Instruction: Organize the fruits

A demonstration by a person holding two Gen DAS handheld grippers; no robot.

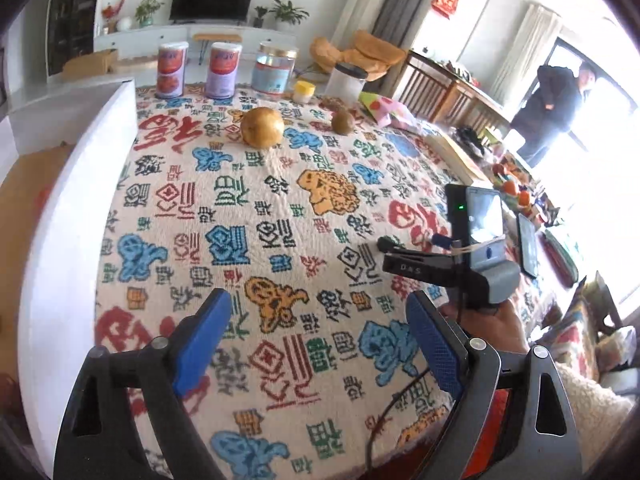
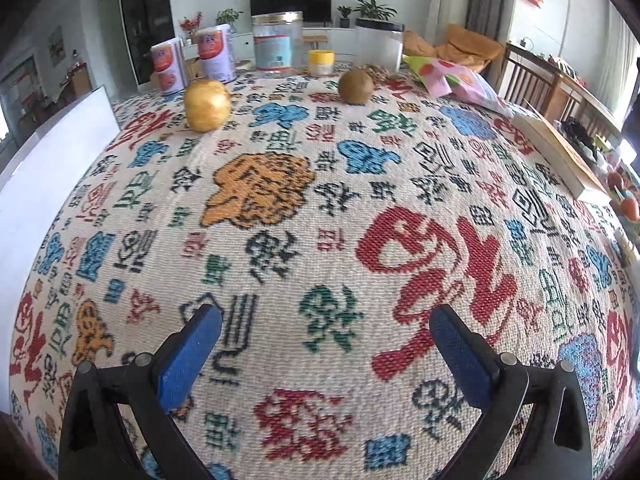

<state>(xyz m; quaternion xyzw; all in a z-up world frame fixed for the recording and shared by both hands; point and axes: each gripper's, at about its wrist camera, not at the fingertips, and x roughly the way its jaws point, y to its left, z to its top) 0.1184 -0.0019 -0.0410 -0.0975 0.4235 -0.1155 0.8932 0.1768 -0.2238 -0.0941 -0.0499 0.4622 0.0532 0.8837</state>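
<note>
A golden-yellow round fruit rests far back on the patterned tablecloth. A smaller brown-green fruit lies to its right, apart from it. My left gripper is open above the near part of the cloth, with nothing between its blue pads. My right gripper is open too and empty, and both fruits lie well ahead of it. In the left wrist view, the body and screen of the right-hand tool show at the right, held by a hand.
Along the far edge stand two cans, a clear jar, a small yellow-lidded jar and a black-lidded jar. A snack bag and a book lie at the right. A white board borders the left. A person stands by the window.
</note>
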